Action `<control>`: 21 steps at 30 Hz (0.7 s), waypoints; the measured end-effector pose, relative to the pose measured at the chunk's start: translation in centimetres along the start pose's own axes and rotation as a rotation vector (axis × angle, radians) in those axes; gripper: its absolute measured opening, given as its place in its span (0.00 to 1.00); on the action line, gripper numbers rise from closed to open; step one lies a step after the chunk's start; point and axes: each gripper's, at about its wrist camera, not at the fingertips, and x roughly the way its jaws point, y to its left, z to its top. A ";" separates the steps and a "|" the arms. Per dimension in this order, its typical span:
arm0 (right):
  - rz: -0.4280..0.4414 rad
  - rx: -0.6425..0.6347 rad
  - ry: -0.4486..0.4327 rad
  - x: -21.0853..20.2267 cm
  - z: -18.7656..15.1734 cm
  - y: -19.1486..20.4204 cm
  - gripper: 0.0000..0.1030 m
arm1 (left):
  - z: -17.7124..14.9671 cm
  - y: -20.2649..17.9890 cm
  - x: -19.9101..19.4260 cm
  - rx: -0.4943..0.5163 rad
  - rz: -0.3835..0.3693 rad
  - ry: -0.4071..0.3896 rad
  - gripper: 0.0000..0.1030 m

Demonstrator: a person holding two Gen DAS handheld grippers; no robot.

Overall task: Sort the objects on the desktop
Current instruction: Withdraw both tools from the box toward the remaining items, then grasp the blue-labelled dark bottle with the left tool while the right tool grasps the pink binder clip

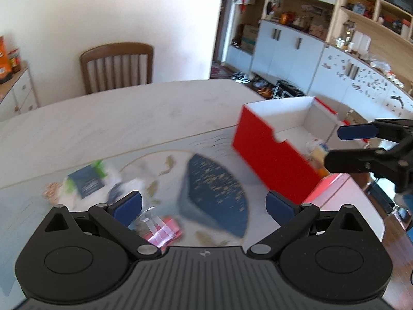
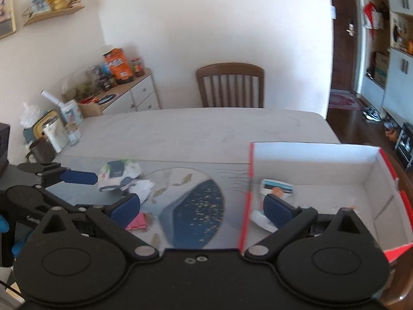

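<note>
both grippers apparently (blur) agape

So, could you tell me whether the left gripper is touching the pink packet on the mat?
Apart. In the right wrist view the left gripper is open and empty, and bare mat shows between it and the pink packet.

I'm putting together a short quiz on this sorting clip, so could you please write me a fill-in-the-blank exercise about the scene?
1. The open box at the table's right end is ____ on the outside and white inside.
2. Both the left gripper and the right gripper have their jaws ____, holding nothing.
3. The flat pink packet lies on the ____, not in the box.
4. Behind the table stands one wooden ____.

Missing words: red; open; mat; chair
</note>
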 end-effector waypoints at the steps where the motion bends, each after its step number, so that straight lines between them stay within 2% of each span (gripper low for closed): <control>1: 0.005 -0.010 0.004 0.2 -0.1 0.6 0.99 | -0.3 0.6 -0.1 -0.011 0.006 0.003 0.99; 12: 0.065 -0.079 0.045 4.3 -1.6 6.7 0.98 | -2.7 6.1 -0.2 -0.068 0.098 0.048 0.99; 16: 0.055 -0.101 0.058 5.8 -2.4 8.5 0.96 | -3.1 7.4 0.8 -0.087 0.114 0.073 0.99; 21: 0.031 -0.125 0.091 8.5 -3.3 10.3 0.96 | -3.7 9.5 3.3 -0.153 0.131 0.141 0.99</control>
